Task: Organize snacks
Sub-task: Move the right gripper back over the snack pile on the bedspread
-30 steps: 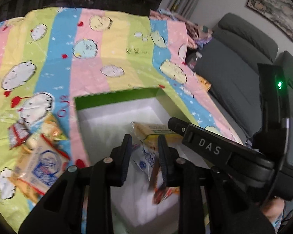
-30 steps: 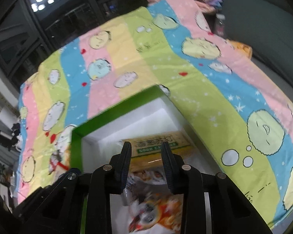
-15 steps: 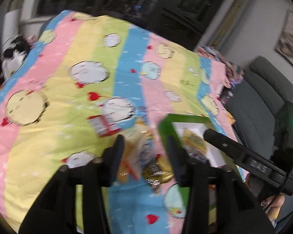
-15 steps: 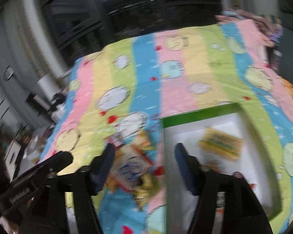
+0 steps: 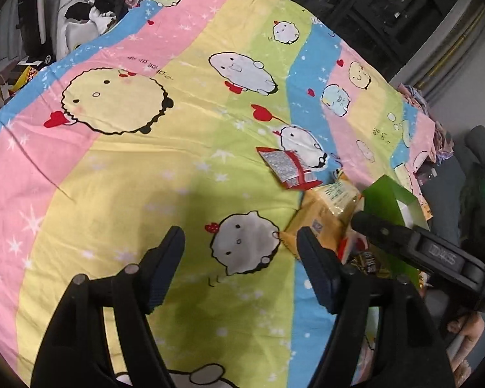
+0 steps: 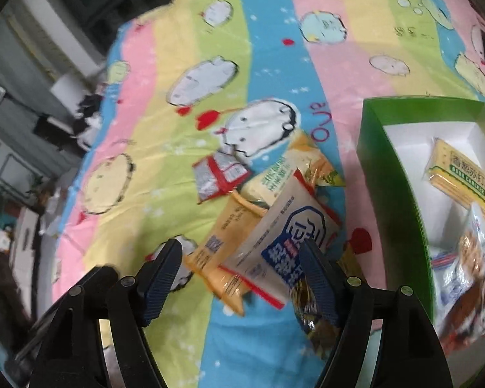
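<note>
1. The left gripper (image 5: 239,245) hangs over the striped cartoon bedsheet (image 5: 139,168) with its jaws spread wide and nothing between them.
2. The right gripper (image 6: 241,258) is likewise wide open and holds nothing; its jaws frame the loose pile of snacks on the sheet.
3. On top of that pile lies a white packet with a blue emblem (image 6: 287,236) and red edging, tilted across an orange packet (image 6: 226,242) with a small code printed near one end.
4. Behind them a pale yellow packet with green lettering (image 6: 281,177) rests against a small red-and-silver packet (image 6: 218,174), which lies nearest the far side of the sheet.
5. A dark gold foil wrapper (image 6: 313,317) sits at the near end of the pile, partly under the right jaw; its print is too blurred to read.
6. The green box (image 6: 391,174) with a white interior stands just right of the pile, toward the sheet's right edge.
7. Inside it lies a yellow cracker pack (image 6: 459,177) with a green label, and nearer the camera a clear bluish bag (image 6: 459,274) and an orange-brown packet (image 6: 468,317), probably overlapping.
</note>
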Tool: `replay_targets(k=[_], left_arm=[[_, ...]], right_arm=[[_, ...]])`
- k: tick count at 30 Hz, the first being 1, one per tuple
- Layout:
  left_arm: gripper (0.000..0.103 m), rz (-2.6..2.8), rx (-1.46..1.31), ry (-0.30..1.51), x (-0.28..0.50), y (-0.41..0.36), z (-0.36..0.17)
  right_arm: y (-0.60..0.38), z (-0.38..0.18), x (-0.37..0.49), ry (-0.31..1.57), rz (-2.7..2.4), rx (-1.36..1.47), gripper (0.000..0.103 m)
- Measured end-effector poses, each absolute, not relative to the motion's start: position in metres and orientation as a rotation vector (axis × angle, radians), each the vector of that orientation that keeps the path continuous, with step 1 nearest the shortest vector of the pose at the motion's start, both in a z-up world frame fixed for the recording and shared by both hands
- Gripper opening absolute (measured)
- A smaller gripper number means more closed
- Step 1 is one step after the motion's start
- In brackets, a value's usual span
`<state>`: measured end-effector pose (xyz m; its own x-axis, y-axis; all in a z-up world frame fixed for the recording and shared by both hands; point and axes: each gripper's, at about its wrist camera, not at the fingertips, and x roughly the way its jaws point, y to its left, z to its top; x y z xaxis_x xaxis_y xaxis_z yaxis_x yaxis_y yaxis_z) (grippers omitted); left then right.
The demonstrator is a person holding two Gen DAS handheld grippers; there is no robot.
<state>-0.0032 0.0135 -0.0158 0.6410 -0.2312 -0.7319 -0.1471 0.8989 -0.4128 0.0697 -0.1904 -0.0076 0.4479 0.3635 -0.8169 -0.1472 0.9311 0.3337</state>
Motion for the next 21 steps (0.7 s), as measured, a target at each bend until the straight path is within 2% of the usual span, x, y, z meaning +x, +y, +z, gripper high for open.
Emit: replay_targets(k=[2,5,7,8,9,10,15,18,21], left_arm=[[0.072,-0.044,-0.440,0.885,-0.003,0.012,-0.017],[0.072,-0.042,-0.424,0.895,-0.004,0.011,-0.021],[0.072,-0.051,-0.435,0.904,-0.004,0.012,-0.024],[0.072,-0.052,-0.437,0.908,-0.002,0.011,-0.025],[0.072,-0.055,-0.436,0.913,-0.002,0.011,-0.025],[0.072,-0.055,-0.437,0.912,-0.002,0.011,-0.025],[0.072,-0.047,-0.458,0.904,-0.006,0.017,-0.022],[0.072,-0.039,-0.473,0.896,-0.008,0.022,-0.019],[0.072,-0.029,-0.490,0.882,-0.011,0.030,-0.015]], right_arm=[[-0.184,-0.013,0.077,1.055,0.257,0.177,0.075],[-0.179,-0.023,0.081,1.065,0.176,0.105,0.064],[-0.180,-0.030,0.083,1.074,0.158,0.092,0.063],[-0.182,-0.028,0.082,1.056,0.157,0.087,0.055],[-0.184,-0.026,0.082,1.049,0.153,0.081,0.043],[-0.187,-0.023,0.082,1.036,0.156,0.088,0.038],[-0.201,-0.019,0.078,1.024,0.196,0.149,0.030],[-0.206,-0.010,0.073,1.003,0.203,0.165,0.018],[-0.210,-0.002,0.069,0.983,0.249,0.197,0.016]])
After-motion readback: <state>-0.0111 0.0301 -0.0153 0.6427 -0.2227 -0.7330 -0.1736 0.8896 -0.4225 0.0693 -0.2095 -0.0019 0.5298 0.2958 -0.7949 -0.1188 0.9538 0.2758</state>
